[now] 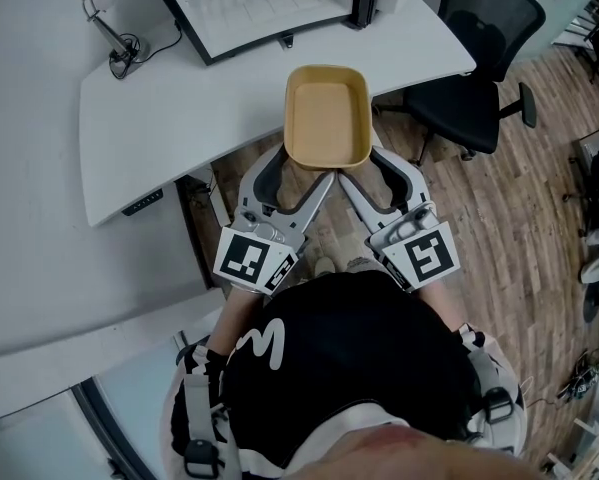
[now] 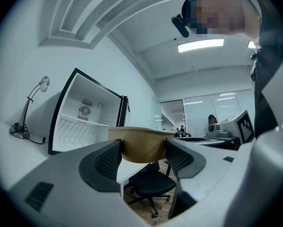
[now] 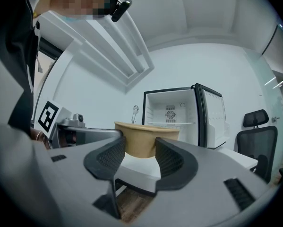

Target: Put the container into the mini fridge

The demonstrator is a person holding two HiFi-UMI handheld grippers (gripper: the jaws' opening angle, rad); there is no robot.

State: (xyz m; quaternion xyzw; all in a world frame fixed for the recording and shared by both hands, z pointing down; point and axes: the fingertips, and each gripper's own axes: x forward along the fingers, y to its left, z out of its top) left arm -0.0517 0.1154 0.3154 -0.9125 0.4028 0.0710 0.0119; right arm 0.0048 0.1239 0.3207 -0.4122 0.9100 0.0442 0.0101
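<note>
Left gripper (image 1: 301, 168) and right gripper (image 1: 364, 168), 2 in total, each clamp the near end of the tan container (image 1: 326, 116), held over the white table (image 1: 179, 118) edge before the open mini fridge (image 1: 269, 8).

1. White open mini fridge (image 1: 269, 3) stands at the back of the white worktop (image 1: 179, 108), with the silver desk lamp (image 1: 109, 23) to its left.
2. Tan rectangular container (image 1: 327, 116) sits over the worktop's near edge, in front of the fridge, clamped between the left gripper (image 1: 301, 173) and right gripper (image 1: 364, 168).
3. Black office chair (image 1: 474, 58) stands to the right of the worktop.
</note>
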